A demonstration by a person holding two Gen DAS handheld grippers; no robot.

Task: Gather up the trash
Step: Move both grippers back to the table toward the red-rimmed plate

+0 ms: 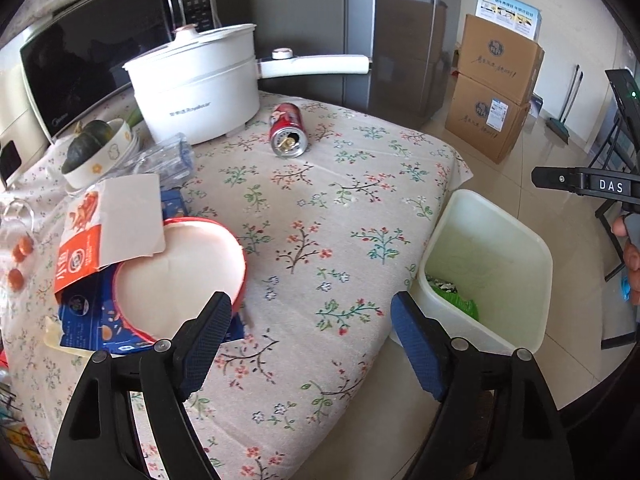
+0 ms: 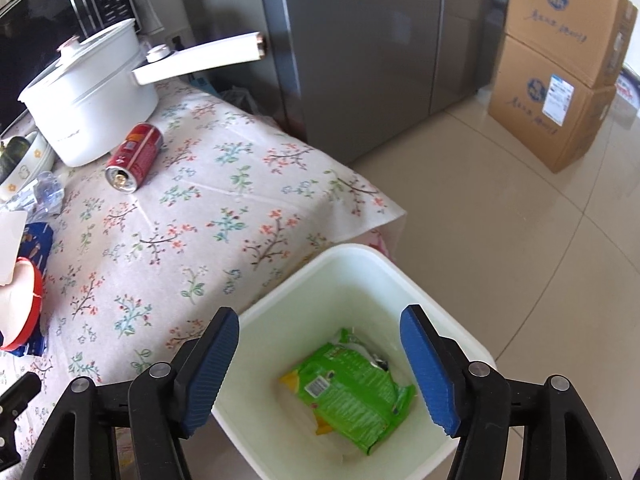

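Note:
A white plastic bin (image 2: 376,276) stands on the floor at the table's corner, with a green snack wrapper (image 2: 352,392) lying inside. My right gripper (image 2: 320,364) hangs open above the bin, nothing between its blue pads. The bin (image 1: 504,248) also shows in the left wrist view, with the wrapper (image 1: 456,300) at its bottom. My left gripper (image 1: 312,344) is open over the floral tablecloth (image 1: 320,200), empty. A red drink can (image 1: 288,130) lies on its side near the pot; the same can (image 2: 134,156) appears in the right wrist view. An orange carton (image 1: 100,228) and a blue package (image 1: 88,320) lie at the left.
A white electric pot (image 1: 200,88) with a long handle stands at the back before a microwave (image 1: 80,60). A red-rimmed bowl (image 1: 180,276), a dish holding a squash (image 1: 96,144) and crumpled clear plastic (image 1: 168,156) sit at the left. Cardboard boxes (image 1: 496,88) stack on the tiled floor beside a grey fridge (image 1: 380,28).

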